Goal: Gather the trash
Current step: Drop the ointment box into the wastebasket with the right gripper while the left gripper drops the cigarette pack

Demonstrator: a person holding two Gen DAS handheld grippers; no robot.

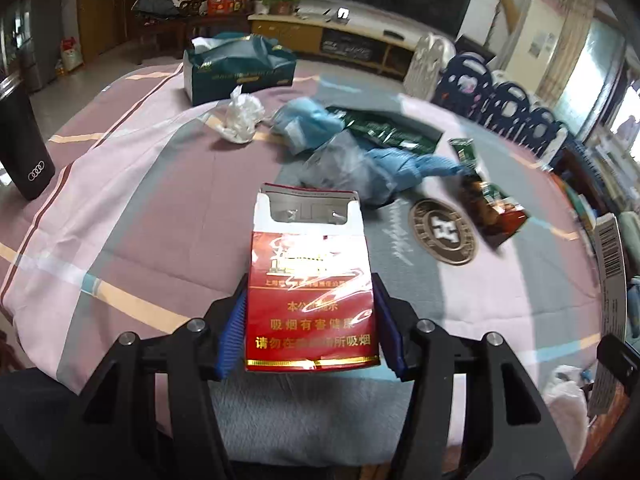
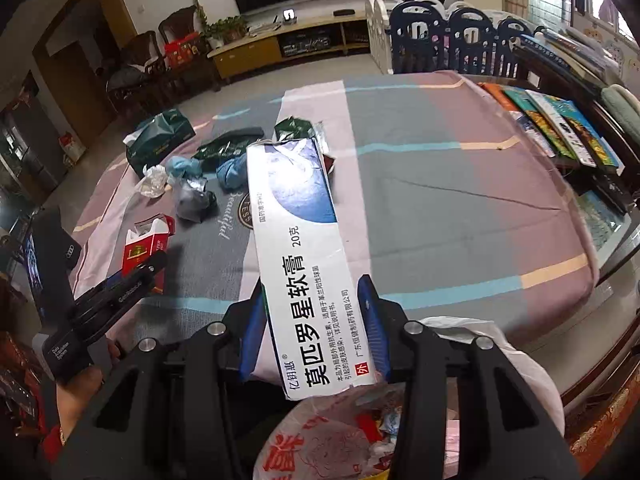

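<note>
Jaws grip cigarette pack and ointment box; wrappers, gloves litter bedspread.

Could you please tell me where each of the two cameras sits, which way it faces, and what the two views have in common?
Left wrist view: sits on the left hand-held gripper, looking forward and down across the striped pink-and-grey cloth-covered table; its blue-padded fingers clamp a red-and-white cigarette packet.
Right wrist view: sits on the right hand-held gripper, facing the same table; it clamps a long white-and-blue ointment carton; the left hand-held gripper and a hand show at left.
Shared: table, cigarette packet, dark green tissue box.
</note>
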